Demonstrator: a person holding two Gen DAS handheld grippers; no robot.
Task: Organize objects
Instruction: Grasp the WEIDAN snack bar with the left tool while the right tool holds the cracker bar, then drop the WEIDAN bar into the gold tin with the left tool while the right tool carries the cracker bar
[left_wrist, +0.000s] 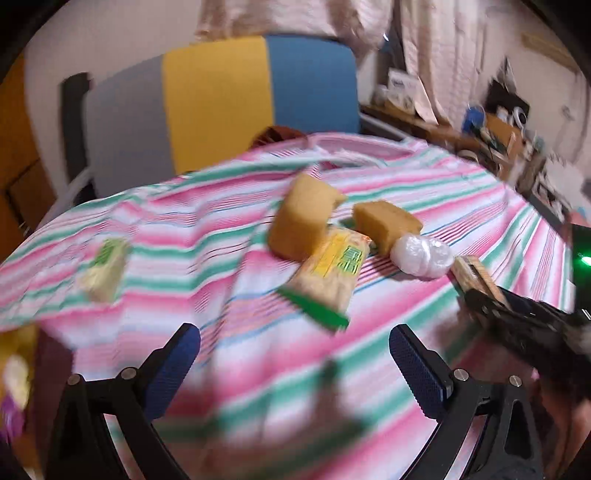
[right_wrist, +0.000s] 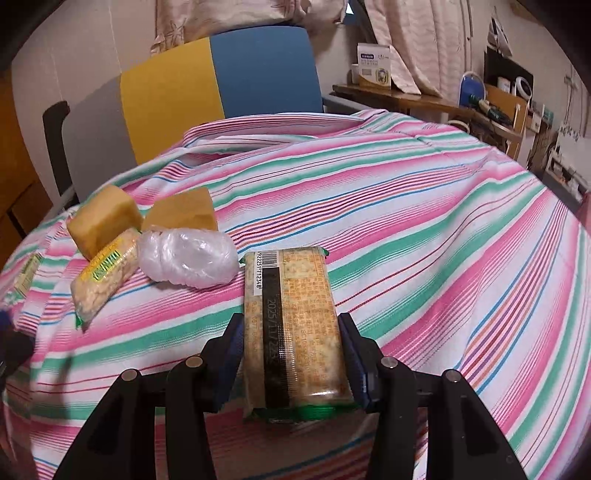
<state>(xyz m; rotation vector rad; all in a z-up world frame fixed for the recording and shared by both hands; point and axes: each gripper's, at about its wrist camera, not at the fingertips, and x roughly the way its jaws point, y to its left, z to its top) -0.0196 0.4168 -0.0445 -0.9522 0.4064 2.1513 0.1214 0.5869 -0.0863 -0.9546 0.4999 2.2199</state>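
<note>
My right gripper (right_wrist: 291, 347) is shut on a cracker packet (right_wrist: 295, 325), barcode side up, held just over the striped cloth (right_wrist: 424, 229). To its left lie a clear plastic roll (right_wrist: 186, 258), a second cracker packet (right_wrist: 105, 277) and two yellow sponges (right_wrist: 103, 219) (right_wrist: 181, 212). In the blurred left wrist view my left gripper (left_wrist: 295, 354) is open and empty above the cloth (left_wrist: 184, 221). Beyond it lie the cracker packet (left_wrist: 330, 275), both sponges (left_wrist: 301, 219) (left_wrist: 388, 221) and the plastic roll (left_wrist: 423, 256). The right gripper (left_wrist: 480, 288) enters from the right with its packet. A small green packet (left_wrist: 105, 267) lies far left.
A chair (right_wrist: 221, 88) with grey, yellow and blue panels stands behind the cloth-covered table. A cluttered wooden shelf (right_wrist: 443, 103) runs along the right wall. A small green packet (right_wrist: 26, 273) lies at the cloth's left edge. Blurred objects (left_wrist: 14, 369) sit at the lower left.
</note>
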